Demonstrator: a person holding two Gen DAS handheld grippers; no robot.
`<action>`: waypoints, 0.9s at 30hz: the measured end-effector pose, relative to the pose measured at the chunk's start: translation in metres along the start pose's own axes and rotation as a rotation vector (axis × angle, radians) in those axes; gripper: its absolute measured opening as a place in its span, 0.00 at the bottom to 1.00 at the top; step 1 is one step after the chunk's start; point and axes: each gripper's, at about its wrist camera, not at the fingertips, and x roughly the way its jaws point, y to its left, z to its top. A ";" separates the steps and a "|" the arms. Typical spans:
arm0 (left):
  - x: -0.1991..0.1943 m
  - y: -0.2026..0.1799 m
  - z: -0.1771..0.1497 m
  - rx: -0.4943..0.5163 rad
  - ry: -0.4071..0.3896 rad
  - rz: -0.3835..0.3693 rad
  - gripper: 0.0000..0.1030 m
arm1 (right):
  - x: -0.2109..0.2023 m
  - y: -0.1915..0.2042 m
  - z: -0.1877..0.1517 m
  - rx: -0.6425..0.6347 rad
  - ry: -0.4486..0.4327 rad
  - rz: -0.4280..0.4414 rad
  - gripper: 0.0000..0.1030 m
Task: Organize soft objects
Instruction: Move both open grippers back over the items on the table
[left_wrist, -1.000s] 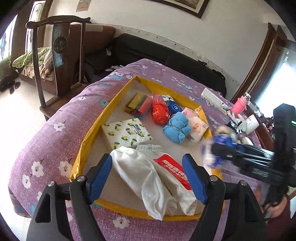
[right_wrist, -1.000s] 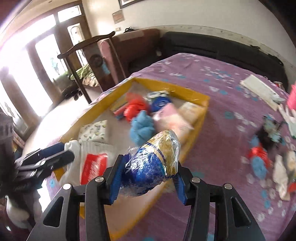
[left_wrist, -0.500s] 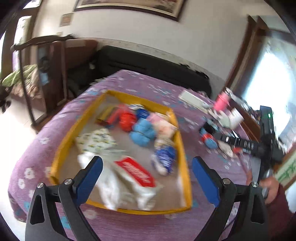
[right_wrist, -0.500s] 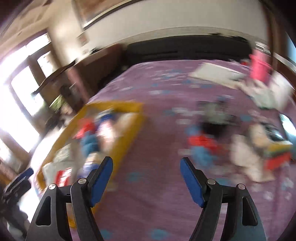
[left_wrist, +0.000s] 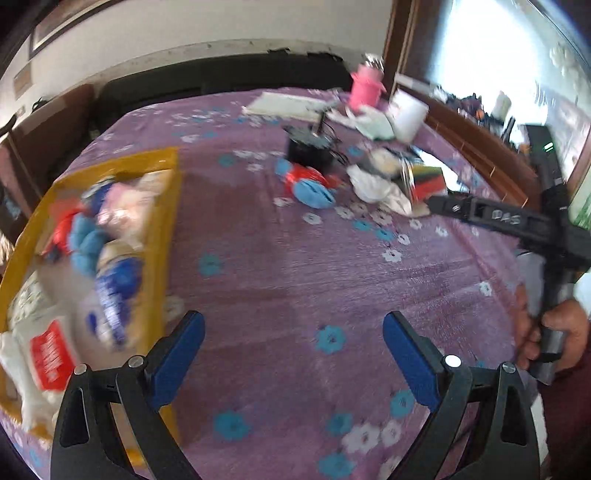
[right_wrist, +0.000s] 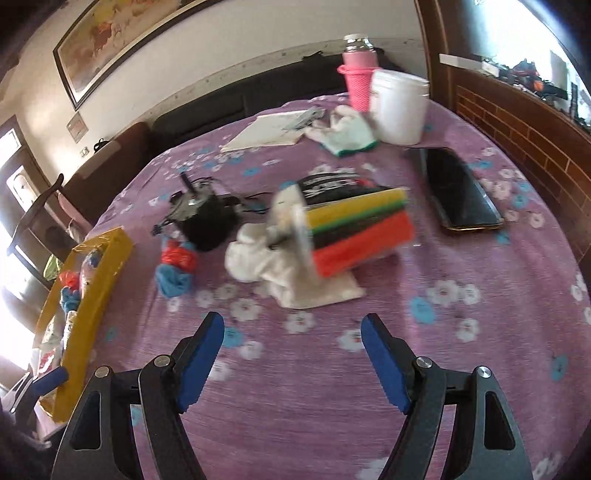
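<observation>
A yellow tray (left_wrist: 173, 206) at the left holds several soft items, among them a blue-and-gold packet (left_wrist: 118, 291) and a white bag with a red label (left_wrist: 48, 354). On the purple cloth lie a blue-and-red soft bundle (right_wrist: 175, 269), a crumpled white cloth (right_wrist: 280, 266) and a pack of coloured sponges (right_wrist: 362, 229). My left gripper (left_wrist: 293, 325) stands open over bare cloth just right of the tray. My right gripper (right_wrist: 293, 323) is open too, with nothing between its fingers, a short way in front of the white cloth and sponges.
A black device with wires (right_wrist: 207, 218) sits behind the bundle. Further back stand a pink bottle (right_wrist: 358, 74), a white tub (right_wrist: 399, 107), white gloves (right_wrist: 343, 133) and a paper pad (right_wrist: 269, 133). A black phone (right_wrist: 461, 188) lies at the right. A hand (left_wrist: 554, 332) grips the right handle.
The right gripper let go of the blue-and-gold packet, which now lies in the tray, and its jaws opened. Both grippers swung right, away from the tray. The left jaws spread wider.
</observation>
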 end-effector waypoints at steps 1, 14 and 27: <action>0.008 -0.007 0.004 0.015 0.007 0.015 0.94 | -0.003 -0.006 0.000 0.001 -0.006 -0.008 0.79; 0.070 -0.010 0.024 -0.025 0.151 0.128 1.00 | 0.031 -0.044 0.018 0.071 0.013 -0.015 0.82; 0.071 -0.012 0.023 -0.019 0.154 0.124 1.00 | 0.037 -0.047 0.013 0.064 0.020 -0.004 0.90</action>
